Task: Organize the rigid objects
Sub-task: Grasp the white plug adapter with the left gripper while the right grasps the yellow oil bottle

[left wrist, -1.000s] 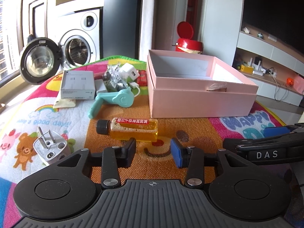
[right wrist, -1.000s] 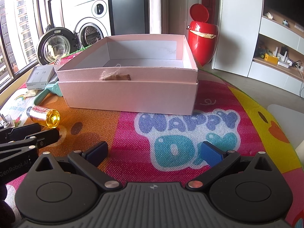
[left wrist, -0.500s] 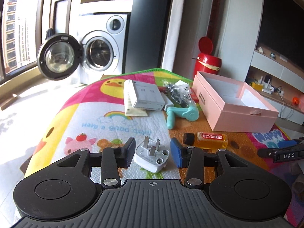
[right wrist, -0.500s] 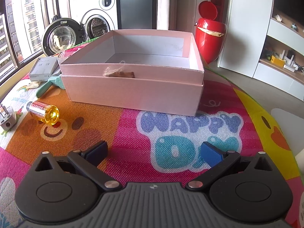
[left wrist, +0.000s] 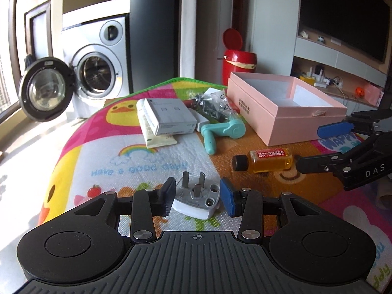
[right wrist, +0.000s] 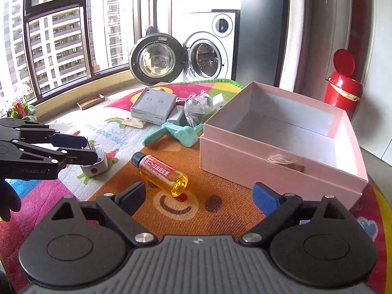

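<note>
A white plug adapter (left wrist: 196, 197) lies prongs-up on the play mat, between the fingers of my open left gripper (left wrist: 197, 197), which straddle it with small gaps. It also shows in the right wrist view (right wrist: 96, 165). A small bottle of yellow oil (left wrist: 265, 160) lies to its right; in the right wrist view the bottle (right wrist: 163, 174) lies just ahead of my open, empty right gripper (right wrist: 198, 197). An open pink box (left wrist: 284, 107), empty inside, stands at the right (right wrist: 281, 144).
A grey-white carton (left wrist: 169, 118), a teal handled tool (left wrist: 223, 132) and bagged small parts (left wrist: 213, 106) lie behind the bottle. A washing machine with its door open (left wrist: 95, 66) and a red bin (left wrist: 238, 66) stand beyond the mat (left wrist: 103, 152).
My left gripper swung left from the bottle and closed in around the white plug. My right gripper turned left and now faces the bottle instead of the box front.
</note>
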A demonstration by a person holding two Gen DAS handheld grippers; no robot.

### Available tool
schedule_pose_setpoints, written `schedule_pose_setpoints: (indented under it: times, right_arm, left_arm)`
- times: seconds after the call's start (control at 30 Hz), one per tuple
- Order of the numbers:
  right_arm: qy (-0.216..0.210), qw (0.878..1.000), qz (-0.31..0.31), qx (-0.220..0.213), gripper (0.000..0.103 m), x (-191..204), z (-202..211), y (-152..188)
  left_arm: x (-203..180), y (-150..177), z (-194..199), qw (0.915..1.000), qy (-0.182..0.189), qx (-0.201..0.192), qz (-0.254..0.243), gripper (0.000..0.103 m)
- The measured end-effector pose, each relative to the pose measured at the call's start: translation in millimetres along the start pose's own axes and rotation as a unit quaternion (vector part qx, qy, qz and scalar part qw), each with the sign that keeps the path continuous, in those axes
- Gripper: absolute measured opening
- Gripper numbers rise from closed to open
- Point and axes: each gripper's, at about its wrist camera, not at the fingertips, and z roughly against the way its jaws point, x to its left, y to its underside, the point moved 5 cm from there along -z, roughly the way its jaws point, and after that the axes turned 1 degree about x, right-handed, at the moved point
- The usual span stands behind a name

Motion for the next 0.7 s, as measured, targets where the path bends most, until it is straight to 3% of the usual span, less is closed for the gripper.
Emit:
schedule_pose_setpoints:
  times: [0.17,0.37,0.57,0.7]
  right_arm:
    - [-0.011,1.000,-0.013,0.022,0.095,15,-26,-7]
    - [-0.011,1.000,-0.014,0.025,0.095,18,-21,3]
    - [0.015,0.999,-0.024,0.022,0.095,11,-23,1]
    - [0.059,0.998,-0.017,0.024,0.094,4,-31,-3]
  left_arm:
    - [14,3,-3,0.9998,0.013,0.008,0.008,0.046]
    - [11,-5,-15,0.9979,0.061,0.018,-0.016,0.045]
    - [-1,-5,-21,0.9969,0.053,0.012,-0.056,0.051]
    - [-2,6,-24,0.9958,0.050,0.030,-0.070,0.053]
